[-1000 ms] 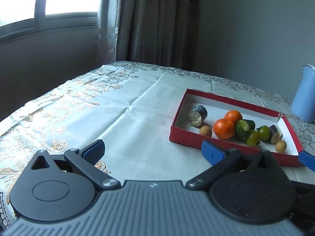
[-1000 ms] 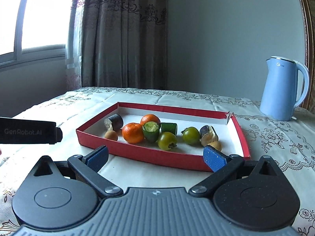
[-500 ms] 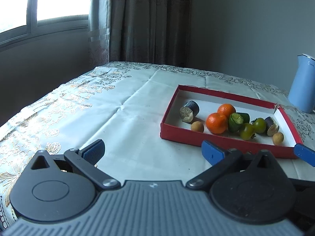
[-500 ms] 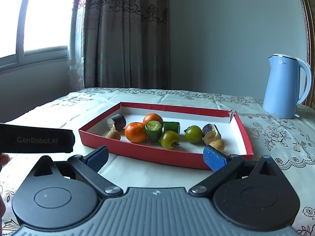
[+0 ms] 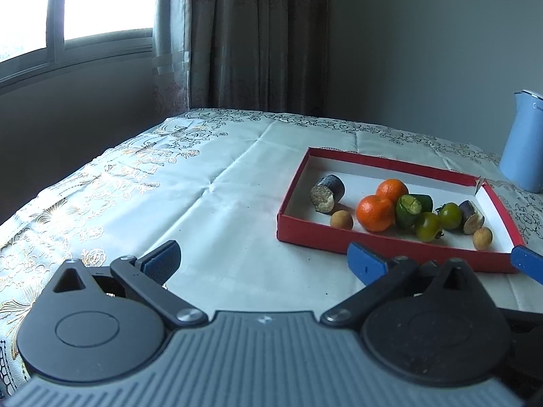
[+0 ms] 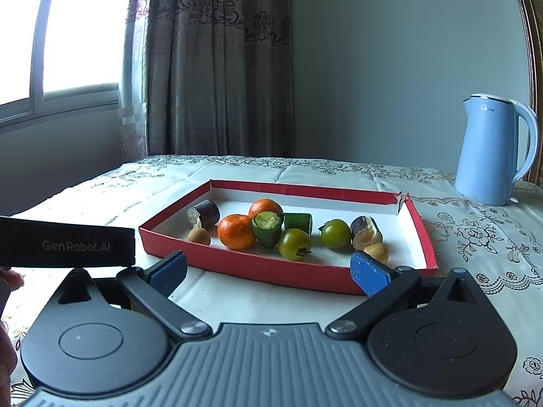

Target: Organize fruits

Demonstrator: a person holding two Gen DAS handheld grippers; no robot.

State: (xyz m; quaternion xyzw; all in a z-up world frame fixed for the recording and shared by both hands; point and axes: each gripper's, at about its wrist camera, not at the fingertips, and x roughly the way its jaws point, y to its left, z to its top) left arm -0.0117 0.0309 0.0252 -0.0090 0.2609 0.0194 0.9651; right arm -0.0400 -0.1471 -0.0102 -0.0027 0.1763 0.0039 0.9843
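Left tongs (image 5: 263,259) swung right, red tray (image 5: 307,234) shifted left, fruit unmoved.

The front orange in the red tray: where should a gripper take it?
Grip the front orange across its round middle, coming from above: the second orange and the cut green piece crowd its far side and the tray wall blocks a low approach.

Fruits (image 6: 236,231) in tray (image 6: 258,269) — kettle (image 6: 491,149) behind

Glossy embroidered cloth (image 6: 475,230) covers the table, and the red tray (image 6: 271,268) looks like matt cardboard. The blue kettle (image 6: 488,149) shines, smooth plastic; the oranges (image 6: 236,232) look pebbly.
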